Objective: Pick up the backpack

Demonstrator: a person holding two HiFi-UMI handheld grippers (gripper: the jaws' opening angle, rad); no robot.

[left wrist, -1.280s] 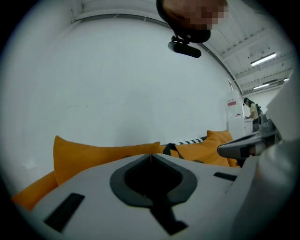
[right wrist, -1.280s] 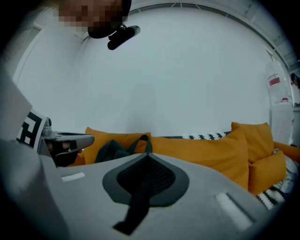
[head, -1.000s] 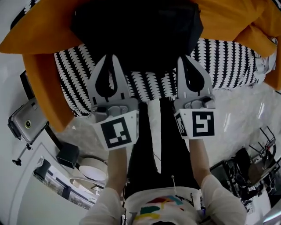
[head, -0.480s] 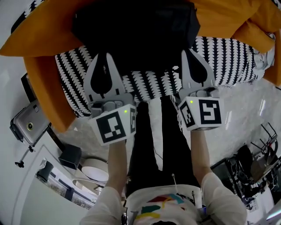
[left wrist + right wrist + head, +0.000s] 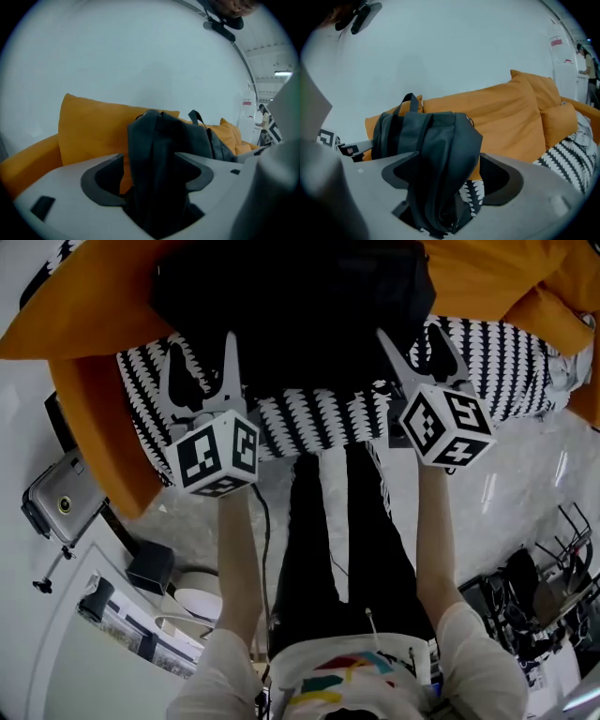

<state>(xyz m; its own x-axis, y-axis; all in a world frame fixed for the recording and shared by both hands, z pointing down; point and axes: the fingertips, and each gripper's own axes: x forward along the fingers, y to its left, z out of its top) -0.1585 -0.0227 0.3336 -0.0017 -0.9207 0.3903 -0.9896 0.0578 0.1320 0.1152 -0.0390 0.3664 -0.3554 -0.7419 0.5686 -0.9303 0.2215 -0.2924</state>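
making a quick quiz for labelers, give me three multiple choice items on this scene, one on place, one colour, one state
1. Where does the black fabric backpack rest?
A) on the floor
B) on the black-and-white zigzag seat cover
C) on a shelf

2. What colour are the fabric cushions behind it?
A) blue
B) green
C) orange

3. How do both grippers' jaws stand?
A) apart, backpack between them
B) shut, nothing between them
C) shut on a cushion

Answers:
1 B, the head view shows it on the patterned cover.
2 C, the fabric cushions show orange in both gripper views.
3 A, the left gripper and right gripper have just been opening their jaws, with backpack fabric between them.
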